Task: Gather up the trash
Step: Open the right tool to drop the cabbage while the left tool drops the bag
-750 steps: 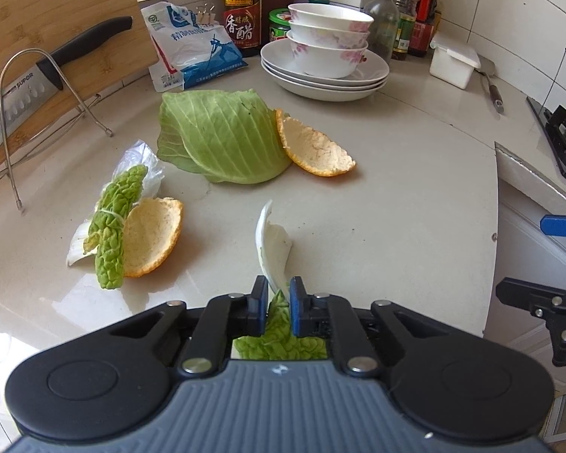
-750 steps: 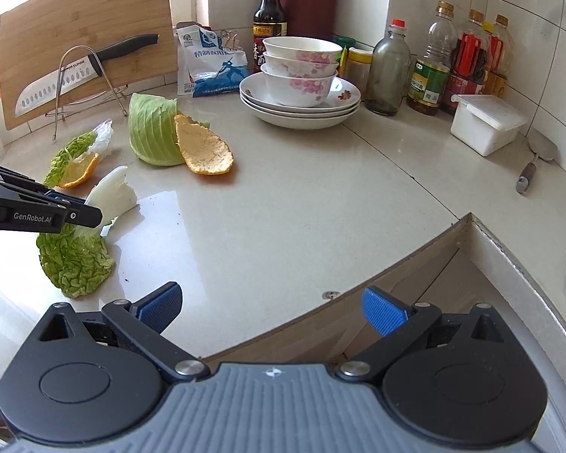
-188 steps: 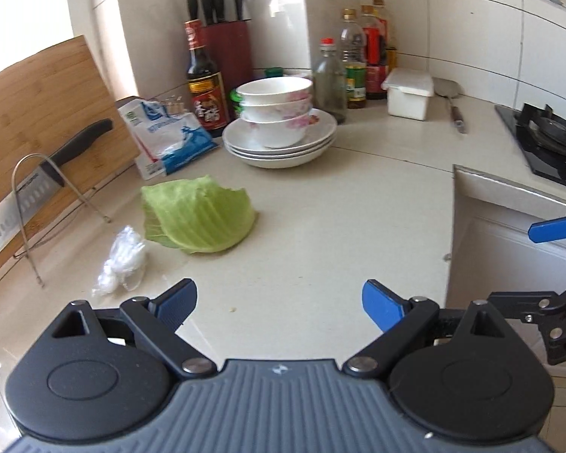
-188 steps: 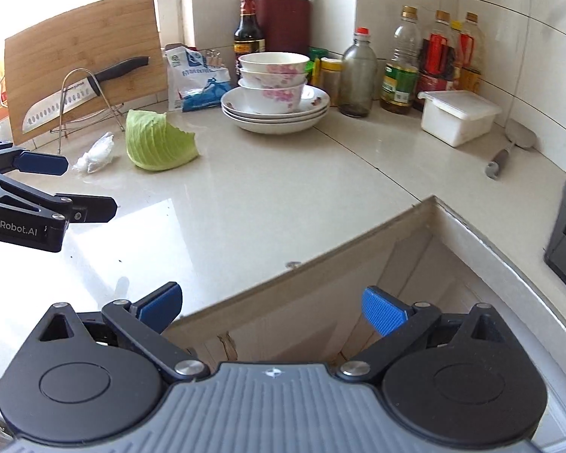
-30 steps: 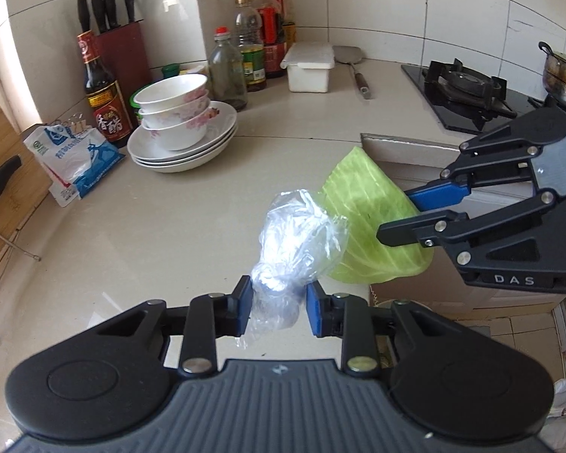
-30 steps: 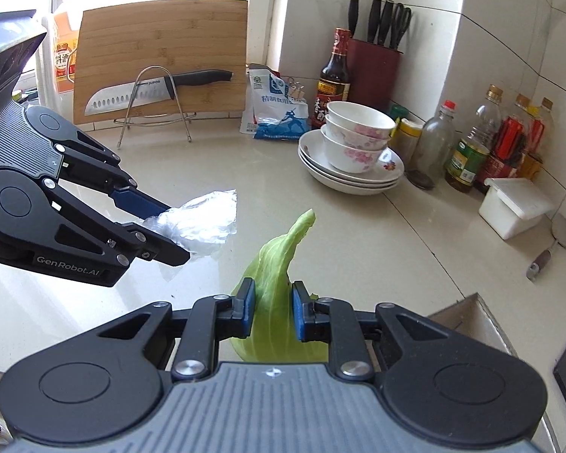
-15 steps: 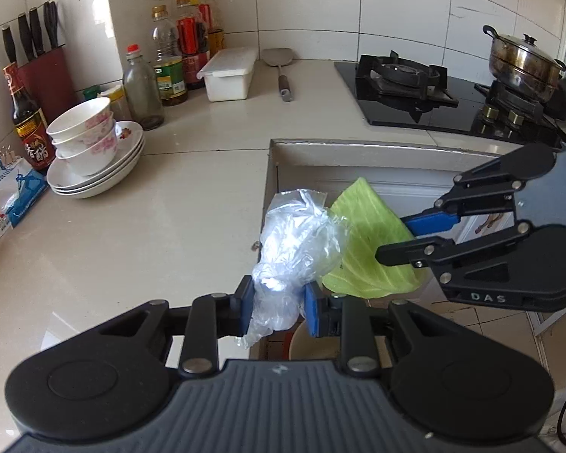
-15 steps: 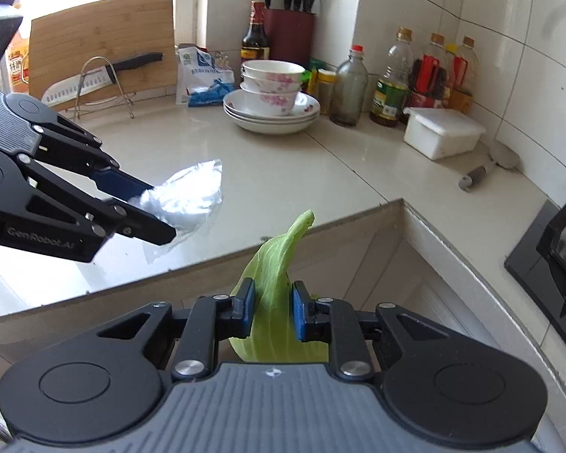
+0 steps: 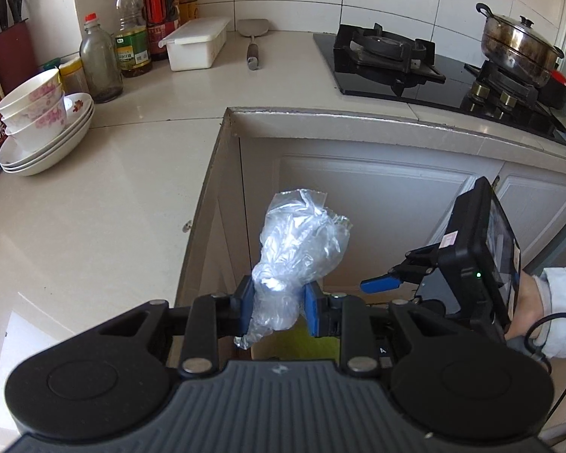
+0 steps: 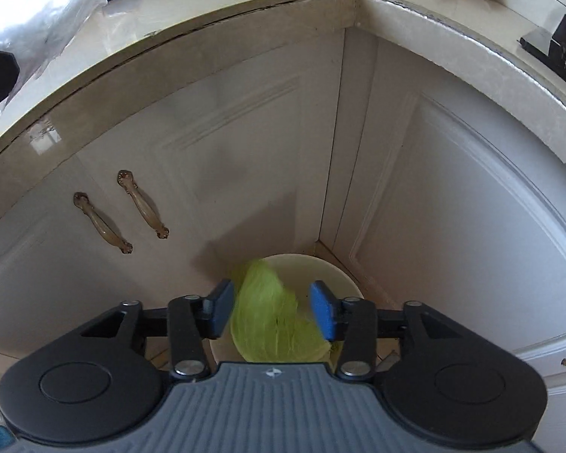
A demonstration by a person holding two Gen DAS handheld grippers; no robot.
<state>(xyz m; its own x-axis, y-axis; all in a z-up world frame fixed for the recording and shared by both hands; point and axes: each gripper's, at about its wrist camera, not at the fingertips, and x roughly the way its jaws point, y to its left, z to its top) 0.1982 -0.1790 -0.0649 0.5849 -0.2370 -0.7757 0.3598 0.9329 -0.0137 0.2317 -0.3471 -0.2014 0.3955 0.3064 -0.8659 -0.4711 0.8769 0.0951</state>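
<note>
Kitchen corner, surface [image 9: 94, 204] above cabinets | right tool [image 10: 271, 311] now spread, cabbage leaf [image 10: 271, 317] released over bin [image 10: 343, 275] at lower centre | left tool [image 9: 277, 311] pinching plastic bag [image 9: 298, 245] | bag drop remains.

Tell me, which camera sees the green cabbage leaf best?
The right wrist view. The cabbage leaf shows large there, between the open right gripper fingers, over the pale bin. The left wrist view shows only a sliver of green low behind the left gripper, which pinches the plastic bag.
</note>
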